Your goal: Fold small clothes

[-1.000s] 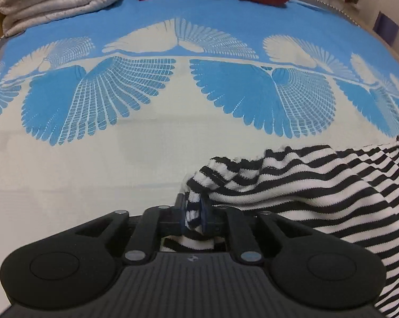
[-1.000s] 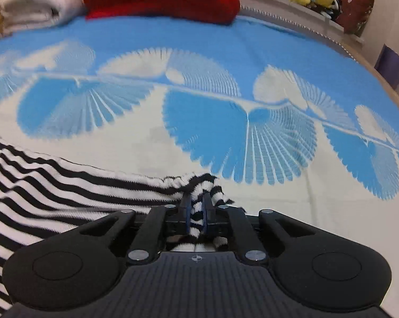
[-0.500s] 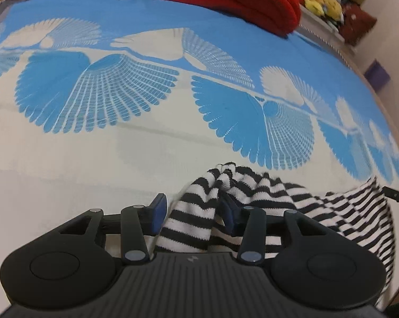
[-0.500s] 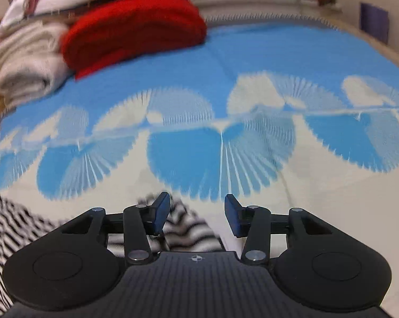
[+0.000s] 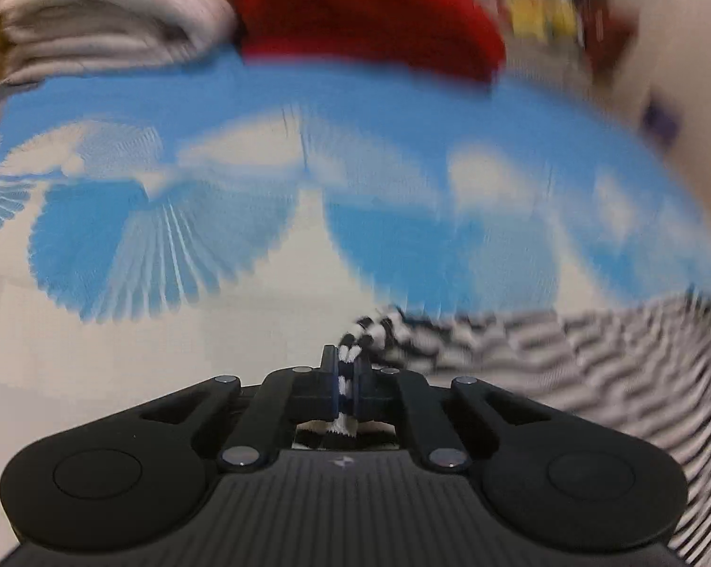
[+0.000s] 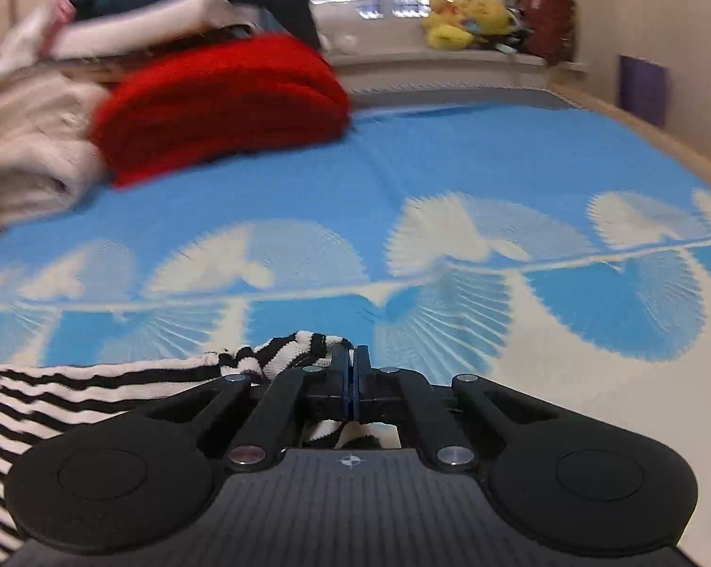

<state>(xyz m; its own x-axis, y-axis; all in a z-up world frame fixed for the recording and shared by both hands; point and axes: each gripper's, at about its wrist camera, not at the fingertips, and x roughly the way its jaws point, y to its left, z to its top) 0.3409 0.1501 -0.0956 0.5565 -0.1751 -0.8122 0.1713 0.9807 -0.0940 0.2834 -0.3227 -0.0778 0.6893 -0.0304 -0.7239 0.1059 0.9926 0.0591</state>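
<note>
Your left hand-held gripper just closed, pinching striped garment corner. Right hand-held gripper just closed too, cloth bunched beside and under its jaws. Garment drapes over bed near edge. Light, limp knit, likely stretchy: grip corners, keep taut.

Wide bed surface under a blue-and-cream woven cover with fan-shaped motifs, spreading across both views. Lying directly on it: 1 black-and-white striped knit garment, sitting on the cream near part; 1 folded red knitted blanket at the far end; 1 folded cream-white textile, touching the red one's left side.
</note>
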